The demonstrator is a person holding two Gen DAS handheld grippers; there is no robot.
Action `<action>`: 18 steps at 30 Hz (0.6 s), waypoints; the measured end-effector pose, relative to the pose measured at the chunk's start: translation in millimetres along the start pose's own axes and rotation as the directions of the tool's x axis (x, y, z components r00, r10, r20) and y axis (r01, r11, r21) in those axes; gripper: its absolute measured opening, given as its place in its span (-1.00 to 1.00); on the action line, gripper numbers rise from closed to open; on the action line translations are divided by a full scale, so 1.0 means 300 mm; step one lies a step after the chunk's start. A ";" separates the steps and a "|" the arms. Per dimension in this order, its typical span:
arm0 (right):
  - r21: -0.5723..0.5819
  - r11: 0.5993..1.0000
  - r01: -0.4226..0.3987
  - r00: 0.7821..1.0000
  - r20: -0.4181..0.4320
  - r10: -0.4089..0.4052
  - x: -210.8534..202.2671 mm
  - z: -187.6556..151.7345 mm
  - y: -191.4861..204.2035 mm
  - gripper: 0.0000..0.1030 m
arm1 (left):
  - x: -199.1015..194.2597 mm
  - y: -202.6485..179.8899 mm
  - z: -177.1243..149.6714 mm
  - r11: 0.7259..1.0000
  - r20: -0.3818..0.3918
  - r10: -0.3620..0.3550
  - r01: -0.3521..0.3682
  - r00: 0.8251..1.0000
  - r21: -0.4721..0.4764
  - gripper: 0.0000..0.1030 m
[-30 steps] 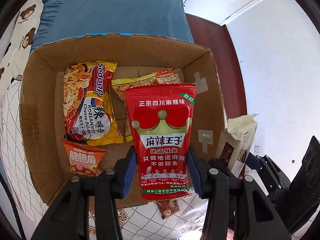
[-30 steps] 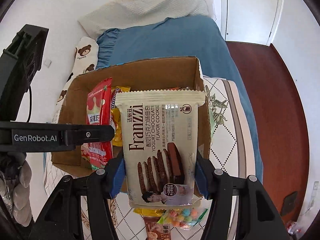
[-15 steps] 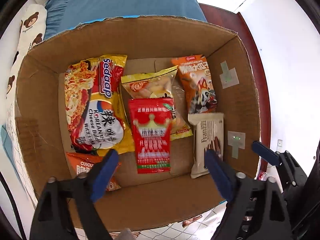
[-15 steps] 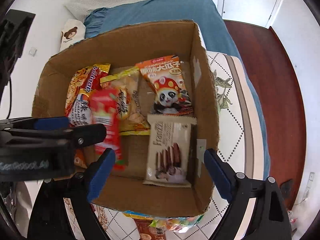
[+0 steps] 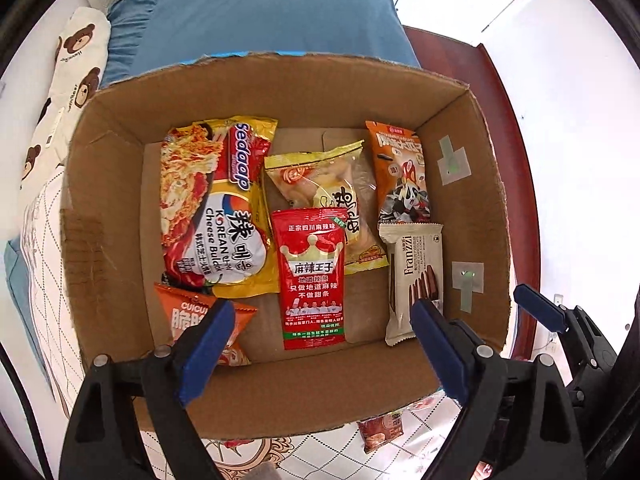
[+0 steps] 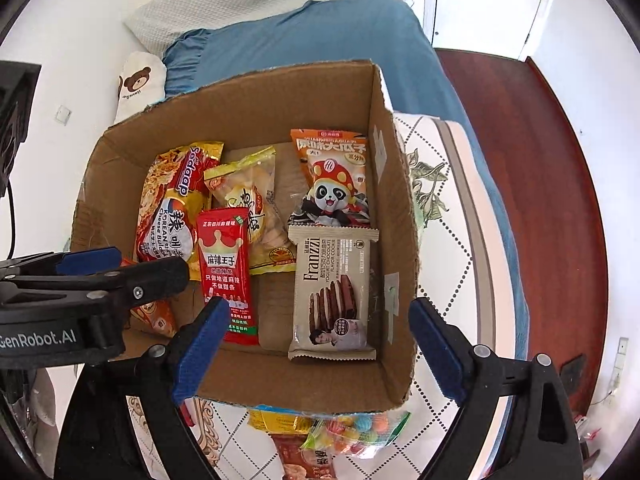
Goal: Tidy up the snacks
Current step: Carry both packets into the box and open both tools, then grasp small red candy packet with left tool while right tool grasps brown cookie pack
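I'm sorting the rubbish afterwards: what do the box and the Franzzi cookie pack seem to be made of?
The box looks like plain brown corrugated cardboard, matte: its top edges are rough and torn, with tape patches on one wall. The Franzzi cookie pack looks like thin plastic film with a soft sheen, judging by its crimped, serrated end seals; whether it has a foil lining cannot be told.

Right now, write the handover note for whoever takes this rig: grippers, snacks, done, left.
Left gripper: open, empty, above the cardboard box.
Right gripper: open, empty, above the same box.
Both jaws have just been opening; nothing lies between them.
Done: red spicy strip packet and Franzzi cookie pack lie flat in the box with four other snacks.
Left: candy bag and other packets outside, at the box's near wall.
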State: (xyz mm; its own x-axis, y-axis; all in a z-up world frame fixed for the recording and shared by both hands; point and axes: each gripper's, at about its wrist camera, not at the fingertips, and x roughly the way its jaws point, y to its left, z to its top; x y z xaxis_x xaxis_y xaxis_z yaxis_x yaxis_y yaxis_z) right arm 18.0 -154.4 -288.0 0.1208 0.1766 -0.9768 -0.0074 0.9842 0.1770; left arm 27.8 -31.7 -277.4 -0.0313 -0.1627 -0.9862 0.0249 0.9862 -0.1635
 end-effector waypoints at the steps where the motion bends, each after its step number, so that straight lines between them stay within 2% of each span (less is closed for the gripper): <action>1: 0.000 1.000 0.004 1.000 0.016 -0.004 -0.012 -0.007 0.003 0.81 | -0.016 -0.010 -0.006 1.000 0.017 0.005 -0.005 1.000 -0.002 0.75; 5: -0.010 1.000 0.026 0.996 0.083 -0.025 -0.075 -0.048 0.011 0.81 | -0.081 0.004 -0.059 1.000 0.112 0.025 -0.025 0.993 -0.009 0.75; 12: -0.041 0.996 0.073 0.973 0.224 -0.062 -0.217 -0.146 0.038 0.81 | -0.205 0.021 -0.188 0.999 0.278 0.040 -0.040 0.960 -0.006 0.75; 18: -0.040 0.997 0.061 0.951 0.307 -0.046 -0.315 -0.229 0.055 0.81 | -0.304 0.015 -0.315 0.998 0.413 0.062 -0.069 0.908 0.001 0.75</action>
State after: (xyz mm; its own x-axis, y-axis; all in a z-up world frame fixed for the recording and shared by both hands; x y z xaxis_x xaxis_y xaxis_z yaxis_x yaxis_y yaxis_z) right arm -61.7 -153.9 -201.0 0.4199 0.1183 -0.8998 -0.0398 0.9929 0.1120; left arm -63.6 -9.7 -185.6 0.3862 -0.0986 -0.9171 0.0281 0.9951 -0.0952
